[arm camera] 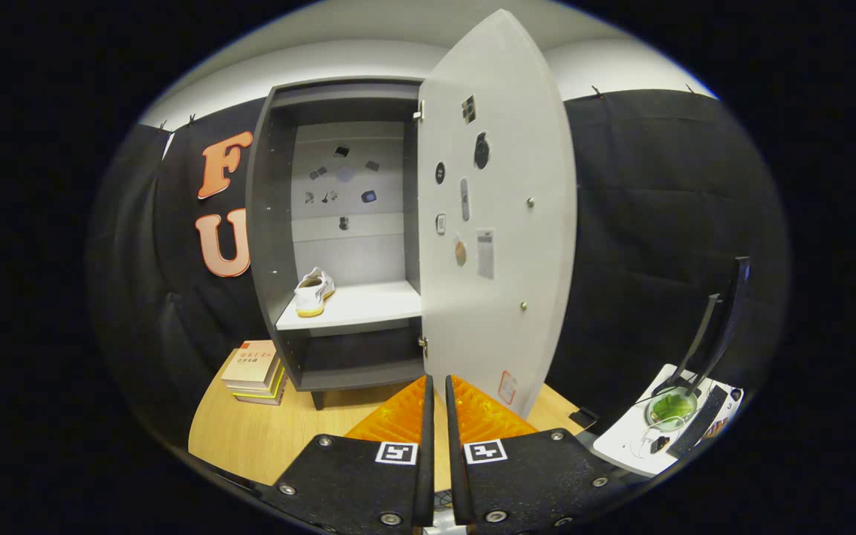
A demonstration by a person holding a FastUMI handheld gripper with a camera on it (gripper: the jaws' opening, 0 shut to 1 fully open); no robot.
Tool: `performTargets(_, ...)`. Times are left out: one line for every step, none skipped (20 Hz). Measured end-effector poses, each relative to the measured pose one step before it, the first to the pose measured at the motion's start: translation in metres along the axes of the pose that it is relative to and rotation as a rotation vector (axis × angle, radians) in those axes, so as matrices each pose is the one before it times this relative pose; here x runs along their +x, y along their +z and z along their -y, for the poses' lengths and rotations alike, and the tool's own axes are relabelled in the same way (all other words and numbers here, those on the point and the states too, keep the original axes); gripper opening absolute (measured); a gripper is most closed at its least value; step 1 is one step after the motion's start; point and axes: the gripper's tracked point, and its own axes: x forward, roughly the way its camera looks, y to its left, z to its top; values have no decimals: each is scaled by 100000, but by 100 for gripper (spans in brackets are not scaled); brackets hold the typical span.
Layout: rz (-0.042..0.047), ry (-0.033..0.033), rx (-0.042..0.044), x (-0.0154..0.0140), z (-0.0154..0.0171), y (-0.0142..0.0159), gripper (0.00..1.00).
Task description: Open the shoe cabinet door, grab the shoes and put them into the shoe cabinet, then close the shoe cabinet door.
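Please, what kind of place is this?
Probably a staged recording booth, not a home: a black cloth wall behind, a small shoe cabinet standing on a wooden table, and the gripper nearly closed, holding nothing.

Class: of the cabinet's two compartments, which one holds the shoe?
The upper compartment: a white shoe rests on its shelf; the lower one looks bare. Gripper fingers nearly shut, holding nothing.

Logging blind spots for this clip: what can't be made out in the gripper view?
- Cabinet interior right of the shelf: hidden by the open door.
- A second shoe: one white shoe shows on the shelf; any other could be behind the door.
- Stickers on the door and back panel: too small to identify.
- Stacked books: covers too small to tell.
- The gripper: fingers nearly together, holding nothing.
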Motion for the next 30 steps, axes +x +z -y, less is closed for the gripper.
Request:
performTargets(-2398, 2117, -770, 435, -1036, -1400, 9)
performTargets(-2406, 1858, -613, 473, -835, -1248, 9)
performTargets(-2886, 2027, -398, 575, -778, -1395, 9)
performTargets(-3186, 1249, 29, 528, -434, -1408, 9)
performTargets(-3136, 2077, 259, 773, -1001, -1360, 9)
performTargets(-2653, 2348, 207, 748, -866, -1202, 11)
performTargets(-2421, 1307, -432, 928, -432, -1271, 12)
performTargets(-2886, 1478, -810, 938, -401, -1399, 12)
performTargets(-3184, 1387, -706, 865, -398, -1509, 12)
performTargets(-3447, 1570, -325, 1024, -379, -1394, 12)
performTargets(-3245, 1824, -12, 1134, -495, -1356, 12)
performTargets(-3185, 1798, -56, 986, -251, -1060, 12)
performTargets(-3067, 1751, -177, 1118, -235, -1196, 13)
performTargets(-2988, 1477, -506, 1196, -271, -1070, 15)
performTargets(-2653, 1366, -1035, 1402, -343, -947, 15)
performTargets(-3104, 1315, -868, 1353, -258, -925, 18)
performTargets(-2827, 1278, -827, 1457, -279, -821, 18)
performTargets(-2265, 1223, -647, 1358, -213, -488, 18)
performTargets(-2284, 983, -473, 1157, -83, -591, 18)
performTargets(-1789, 379, -337, 1139, 97, -358, 18)
performTargets(-1791, 562, -169, 1181, -67, -299, 18)
performTargets(-1199, 213, -103, 978, 75, -41, 18)
performTargets(-1221, 72, -156, 1116, 19, 10, 18)
performTargets(-144, -176, 235, 864, 31, 204, 18)
performTargets(-651, 427, 461, 910, 16, 104, 19)
performTargets(-1161, 393, 435, 809, -3, -112, 19)
performTargets(-1265, 173, 345, 797, 99, -160, 19)
performTargets(-650, 217, 408, 806, 92, 88, 20)
performTargets(-610, 443, 439, 805, -81, 21, 20)
performTargets(-169, 675, 813, 754, -234, 166, 20)
